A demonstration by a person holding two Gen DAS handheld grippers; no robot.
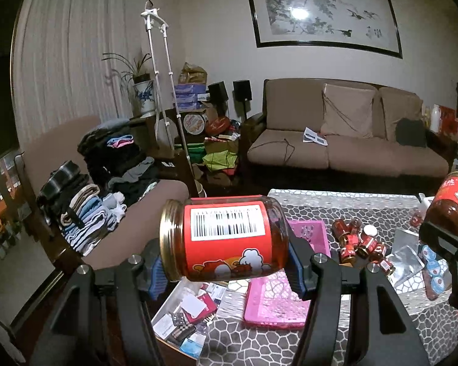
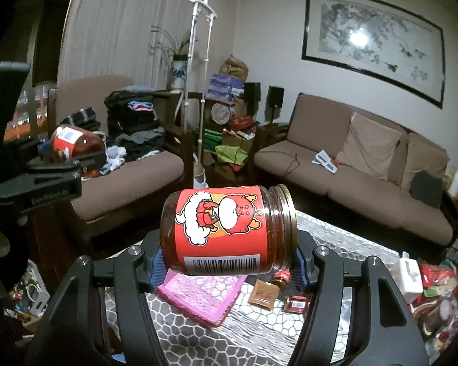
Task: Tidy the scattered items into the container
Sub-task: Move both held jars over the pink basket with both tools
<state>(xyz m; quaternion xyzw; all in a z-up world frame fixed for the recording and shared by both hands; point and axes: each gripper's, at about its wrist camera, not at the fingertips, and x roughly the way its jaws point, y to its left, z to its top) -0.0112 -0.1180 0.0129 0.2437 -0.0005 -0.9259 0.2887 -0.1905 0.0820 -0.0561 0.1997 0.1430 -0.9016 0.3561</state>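
A dim living room, brown sofa (image 1: 345, 140) under a framed ink painting (image 1: 323, 15), and below me a desk (image 1: 259, 344) covered in a grey honeycomb-patterned cloth.

My left tool (image 1: 226, 271) grips a glass jar of amber-red sauce with a red cartoon label and gold threaded neck (image 1: 226, 238), held sideways, neck to the left, above the desk's near left corner. My right tool (image 2: 227, 267) grips a matching red-labelled glass jar (image 2: 229, 231), also sideways, neck to the right.

Beneath both lies the pink perforated plastic basket (image 2: 198, 296), near the desk's left edge; small red-labelled bottles (image 1: 363, 244) cluster beyond it.

I judge these jars heavy, rigid, slick and breakable. The blue pads bear on base and mouth end; gripping across the labelled waist would likely be steadier. They want lowering, not dropping.
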